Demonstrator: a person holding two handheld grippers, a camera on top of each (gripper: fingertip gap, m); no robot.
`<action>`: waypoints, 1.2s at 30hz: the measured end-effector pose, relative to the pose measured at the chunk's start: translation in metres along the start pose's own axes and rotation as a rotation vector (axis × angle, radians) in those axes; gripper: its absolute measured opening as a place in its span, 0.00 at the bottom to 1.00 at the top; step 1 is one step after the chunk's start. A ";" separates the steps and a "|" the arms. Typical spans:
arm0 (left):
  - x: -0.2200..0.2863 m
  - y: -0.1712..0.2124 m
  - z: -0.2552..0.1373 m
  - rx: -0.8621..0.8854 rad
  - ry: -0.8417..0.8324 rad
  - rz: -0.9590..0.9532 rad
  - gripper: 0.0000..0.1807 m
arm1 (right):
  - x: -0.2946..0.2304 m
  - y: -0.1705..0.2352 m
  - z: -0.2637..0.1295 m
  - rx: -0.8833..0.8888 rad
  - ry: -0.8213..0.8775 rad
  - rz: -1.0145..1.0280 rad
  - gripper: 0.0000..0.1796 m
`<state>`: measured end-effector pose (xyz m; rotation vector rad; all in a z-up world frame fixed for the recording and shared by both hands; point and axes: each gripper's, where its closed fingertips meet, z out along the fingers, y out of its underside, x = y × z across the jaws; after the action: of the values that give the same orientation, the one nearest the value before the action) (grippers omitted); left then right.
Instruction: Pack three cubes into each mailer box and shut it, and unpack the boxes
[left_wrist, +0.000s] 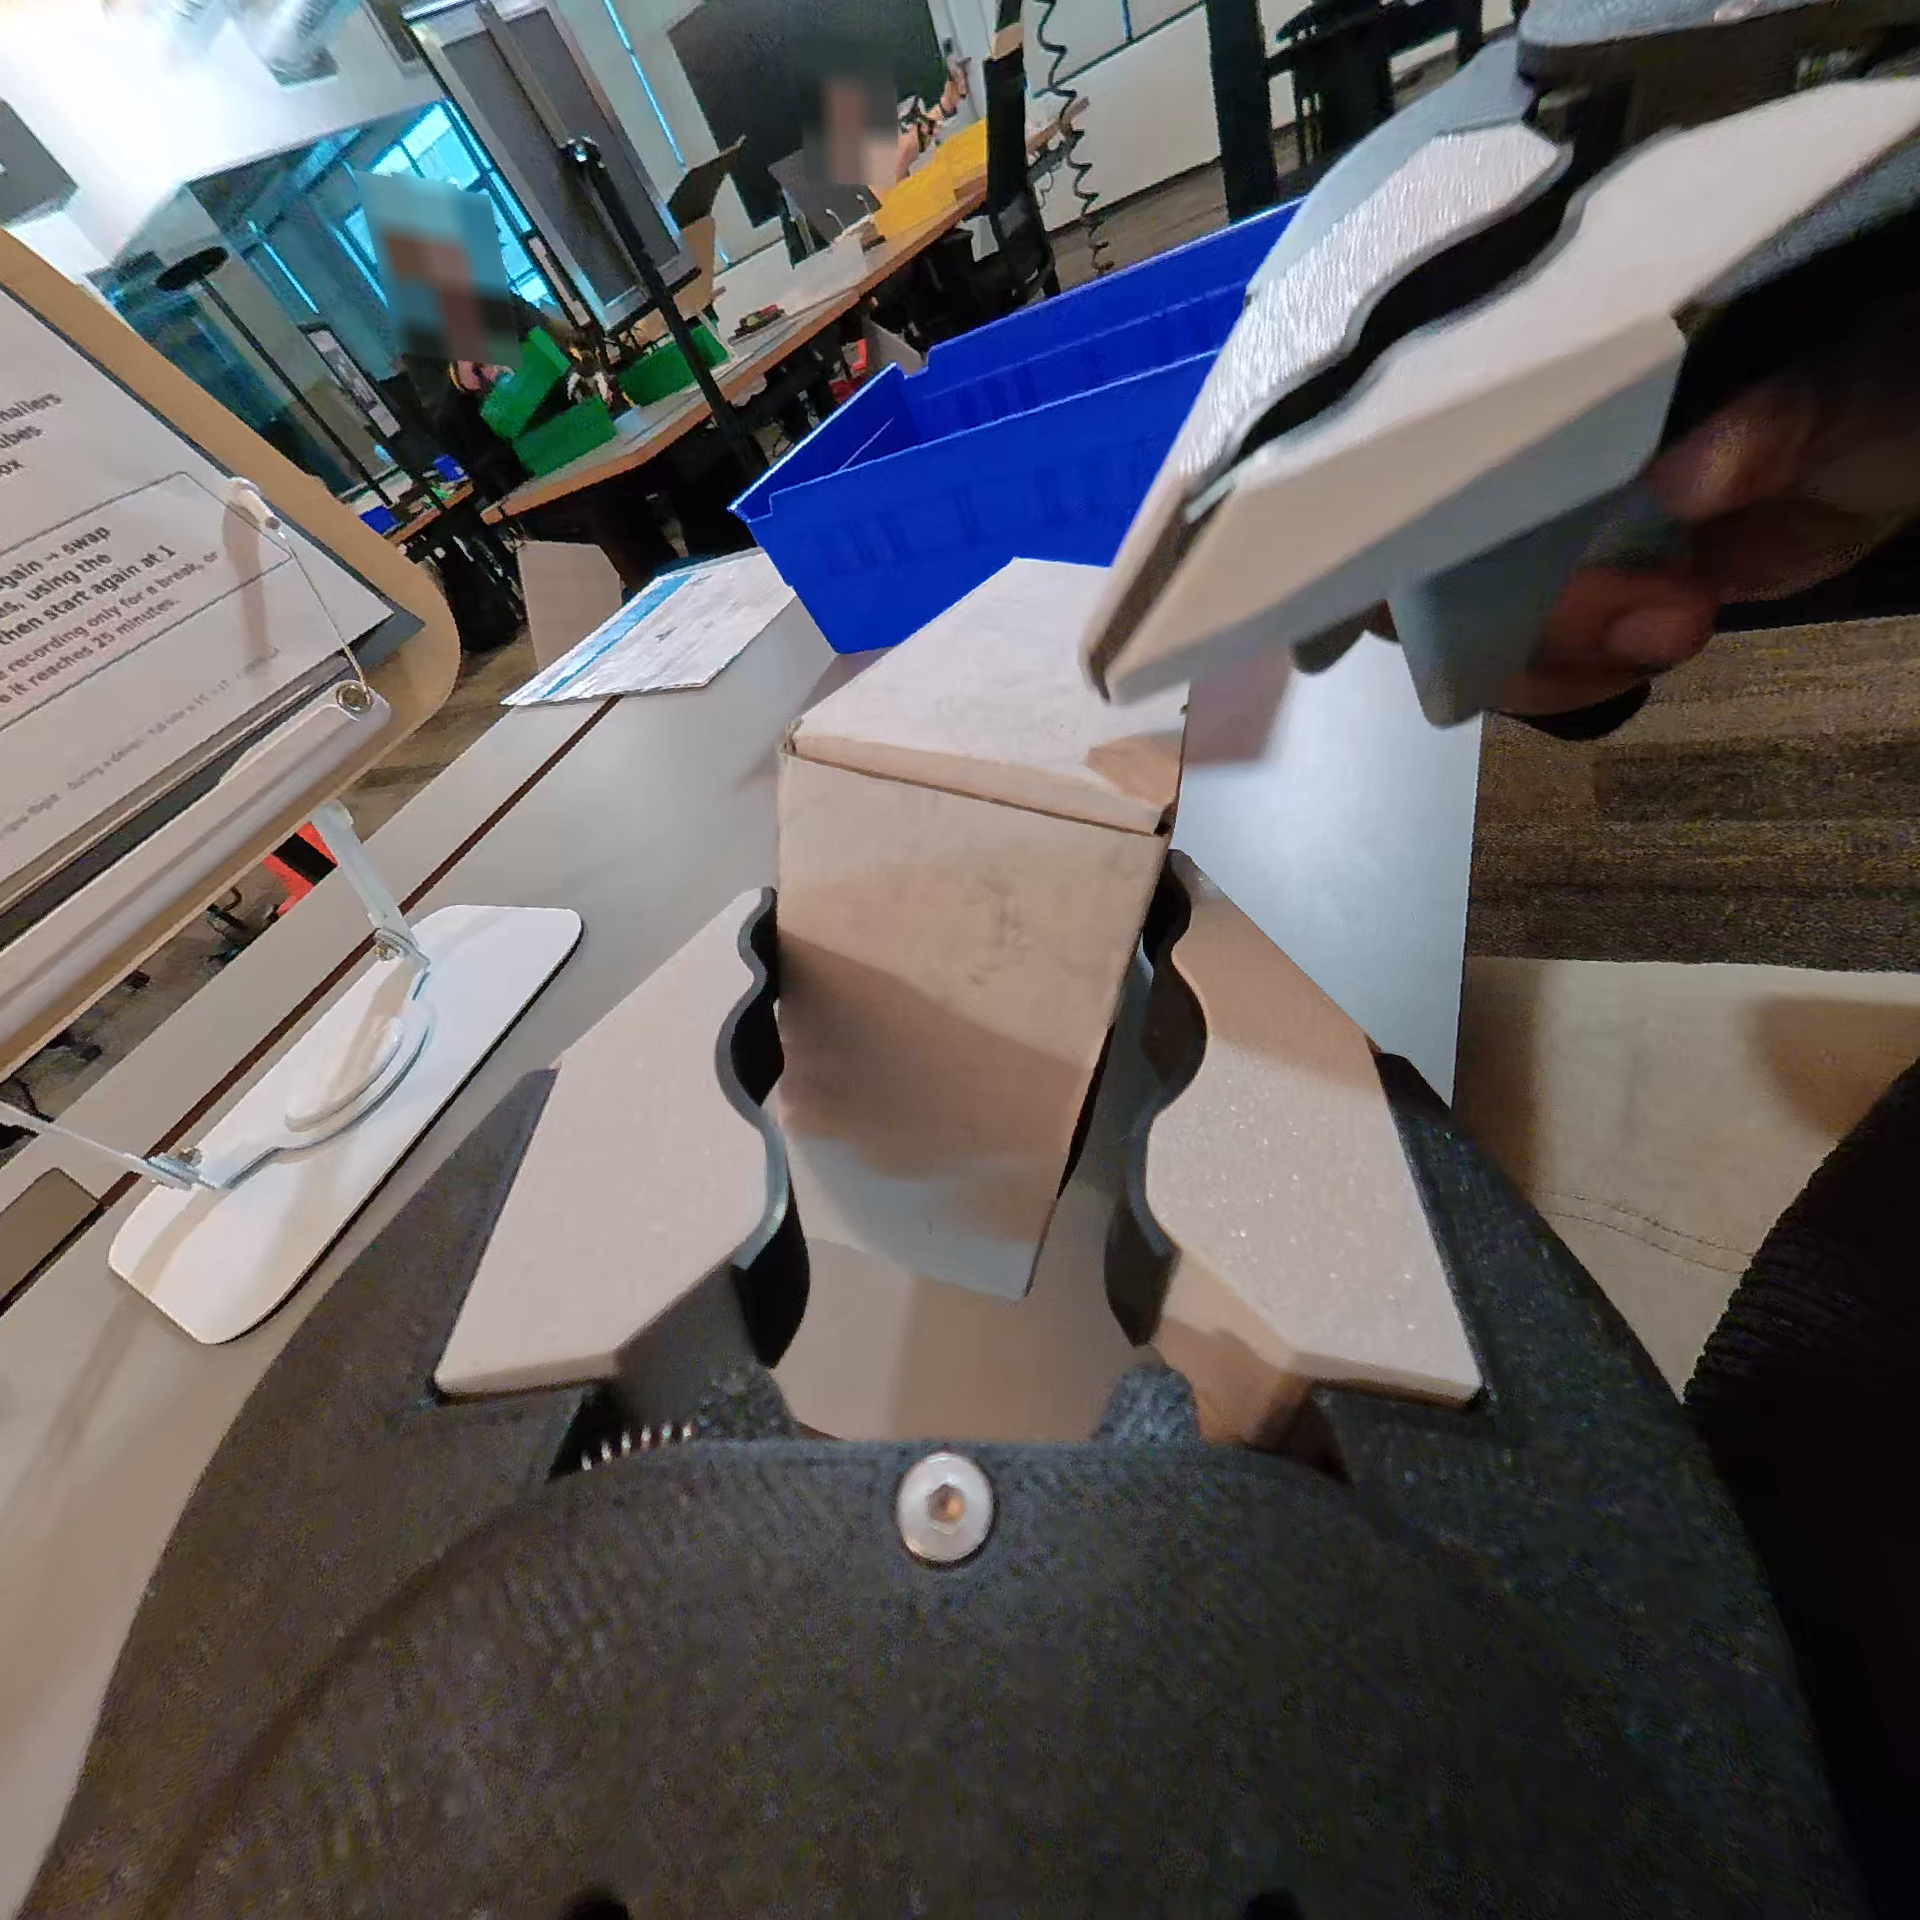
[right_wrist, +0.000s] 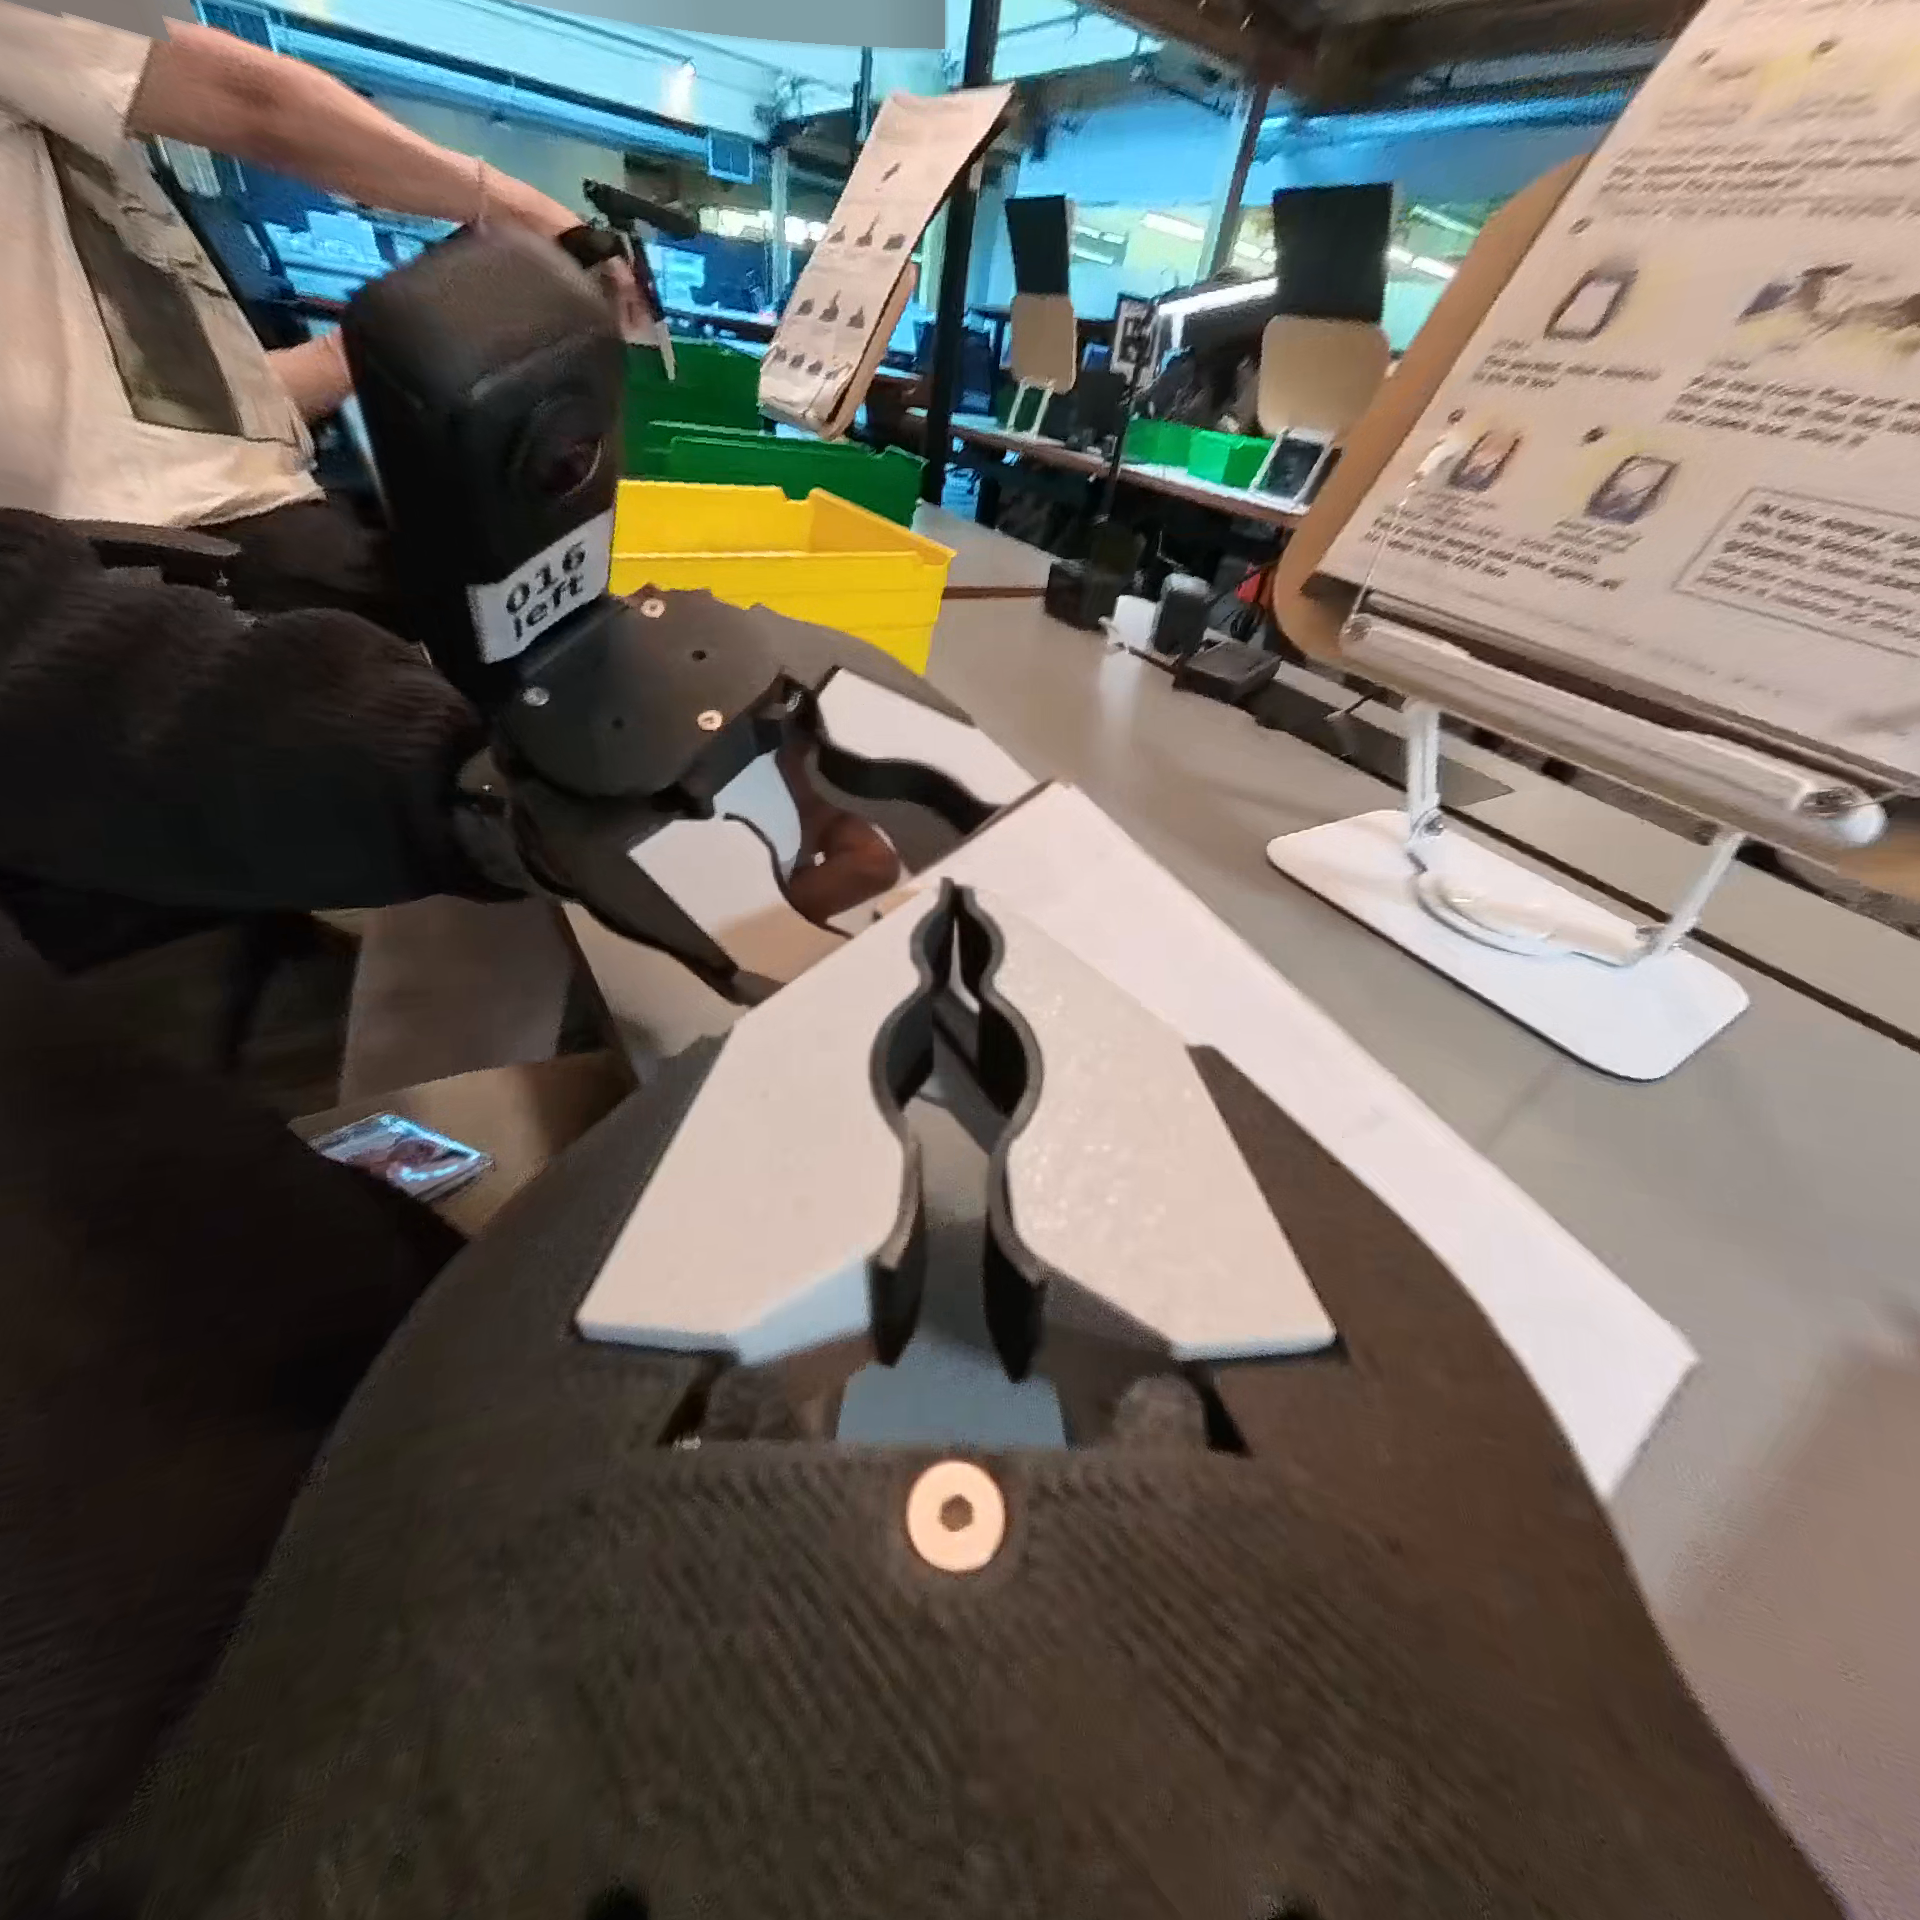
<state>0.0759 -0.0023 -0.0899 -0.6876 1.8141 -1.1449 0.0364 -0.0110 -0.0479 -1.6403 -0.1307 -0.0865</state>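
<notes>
Left gripper (left_wrist: 961, 1049) clamps the closed white mailer box (left_wrist: 966, 904) upright above the grey table (left_wrist: 644, 810); right gripper (left_wrist: 1101, 665) angles down onto the box lid. Right wrist view: right gripper (right_wrist: 951, 914) pinched nearly closed, apparently empty, resting on that lid.

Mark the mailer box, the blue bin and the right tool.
mailer box (left_wrist: 966, 935): left wrist view, front face between the left tool's fingers.
blue bin (left_wrist: 997, 468): left wrist view, near side wall.
right tool (right_wrist: 951, 935): right wrist view, closed fingertips.
</notes>
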 end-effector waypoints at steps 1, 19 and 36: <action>0.000 0.000 0.000 -0.002 0.001 0.002 0.38 | -0.002 0.003 0.002 -0.011 0.000 -0.014 0.00; 0.009 0.025 0.006 -0.112 0.027 -0.022 0.36 | -0.014 0.033 0.012 -0.132 -0.072 0.054 0.00; 0.007 0.011 0.002 -0.068 0.038 0.045 0.37 | 0.044 0.033 -0.016 -0.382 0.110 -0.487 0.47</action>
<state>0.0739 -0.0040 -0.1029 -0.6643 1.8984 -1.0778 0.0848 -0.0282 -0.0733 -1.9476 -0.4501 -0.6030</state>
